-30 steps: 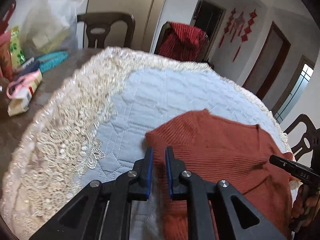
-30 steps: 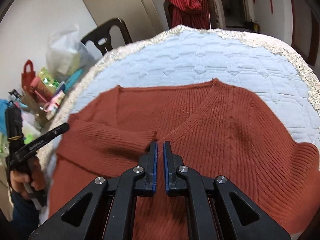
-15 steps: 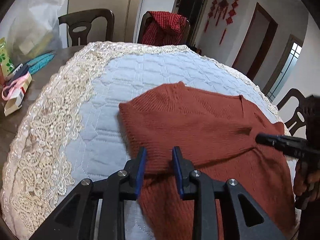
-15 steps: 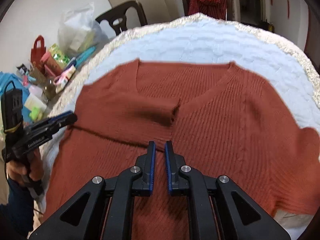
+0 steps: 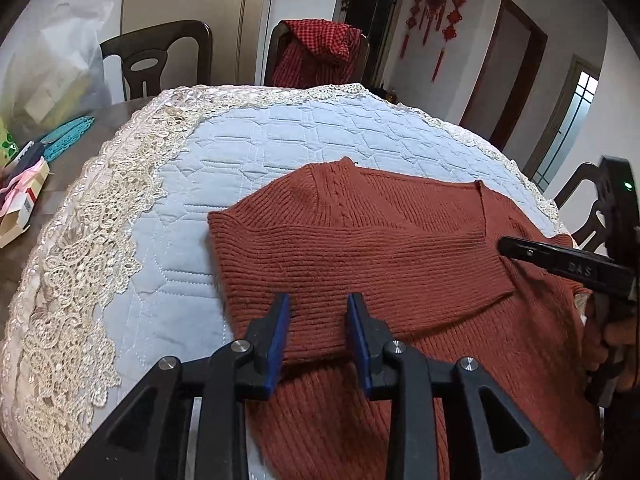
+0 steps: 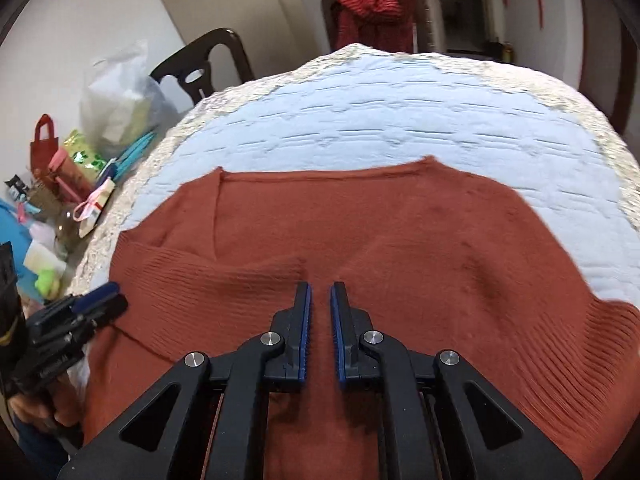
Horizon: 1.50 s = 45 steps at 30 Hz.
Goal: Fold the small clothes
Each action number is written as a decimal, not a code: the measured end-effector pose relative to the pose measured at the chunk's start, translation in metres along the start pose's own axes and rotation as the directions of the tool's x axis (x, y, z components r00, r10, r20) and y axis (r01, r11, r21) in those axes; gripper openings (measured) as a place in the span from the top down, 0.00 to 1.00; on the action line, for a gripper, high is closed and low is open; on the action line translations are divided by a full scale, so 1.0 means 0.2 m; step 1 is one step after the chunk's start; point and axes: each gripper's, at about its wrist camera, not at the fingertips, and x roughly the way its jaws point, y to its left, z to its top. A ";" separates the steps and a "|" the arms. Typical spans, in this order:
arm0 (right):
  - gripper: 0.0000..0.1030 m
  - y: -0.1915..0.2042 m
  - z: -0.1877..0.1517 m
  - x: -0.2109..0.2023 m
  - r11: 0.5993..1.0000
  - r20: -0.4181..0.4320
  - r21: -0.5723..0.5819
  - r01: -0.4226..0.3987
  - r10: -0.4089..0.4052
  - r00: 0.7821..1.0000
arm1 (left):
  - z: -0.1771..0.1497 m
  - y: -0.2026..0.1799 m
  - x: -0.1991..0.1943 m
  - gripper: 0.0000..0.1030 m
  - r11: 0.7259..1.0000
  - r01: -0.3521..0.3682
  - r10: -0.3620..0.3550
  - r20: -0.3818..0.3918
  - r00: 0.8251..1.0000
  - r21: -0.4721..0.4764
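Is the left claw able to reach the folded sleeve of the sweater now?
Probably yes. The left claw, jaws opening with nothing gripped, hangs right over the folded sleeve; nothing lies between them.

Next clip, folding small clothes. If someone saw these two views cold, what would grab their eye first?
The rust-red knit sweater spread on the pale blue quilted table cover, one sleeve folded across its chest. Next, the left gripper low over that sleeve, jaws opening with nothing pinched, and the right gripper over the sweater's middle, jaws nearly closed. At the back, a red checked garment hangs on a chair.
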 end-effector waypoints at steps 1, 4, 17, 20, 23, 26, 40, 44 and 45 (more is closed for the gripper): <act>0.90 0.01 -0.01 -0.03 1.000 0.013 -0.012 0.000 0.000 1.000 | -0.01 0.00 -0.01 0.68 1.000 -0.002 0.002 0.007 1.000 0.003; 0.90 0.02 -0.09 -0.07 0.999 0.004 -0.028 -0.042 0.042 0.999 | -0.03 0.00 -0.01 0.65 1.000 -0.004 0.004 0.007 1.000 -0.006; 0.57 -0.12 -0.44 -0.44 0.996 0.043 0.039 -0.082 0.080 0.996 | -0.21 -0.08 -0.30 0.54 0.997 0.053 -0.051 0.027 0.998 -0.058; 0.55 -0.23 -0.53 -0.52 0.991 0.065 0.115 -0.063 0.056 0.996 | -0.25 -0.13 -0.34 0.54 0.998 0.056 -0.054 0.028 0.998 -0.039; 0.55 -0.35 -0.60 -0.59 0.978 0.087 0.210 -0.021 0.003 0.996 | -0.28 -0.18 -0.36 0.53 0.998 0.059 -0.059 0.029 0.998 -0.019; 0.55 -0.45 -0.63 -0.64 0.956 0.116 0.294 -0.008 -0.028 0.993 | -0.27 -0.23 -0.36 0.52 0.998 0.070 -0.070 0.029 0.997 0.001; 0.54 -0.81 -0.61 -0.69 0.837 0.196 0.546 -0.034 -0.088 0.977 | -0.23 -0.40 -0.24 0.51 0.996 0.055 -0.057 0.029 0.998 0.068; 0.54 -0.91 -0.59 -0.69 0.786 0.214 0.616 -0.052 -0.103 0.971 | -0.23 -0.39 -0.20 0.51 0.997 0.051 -0.052 0.018 0.998 0.058; 0.54 -0.92 -0.58 -0.69 0.776 0.216 0.628 -0.056 -0.105 0.971 | -0.23 -0.39 -0.19 0.51 0.997 0.050 -0.051 0.014 0.999 0.057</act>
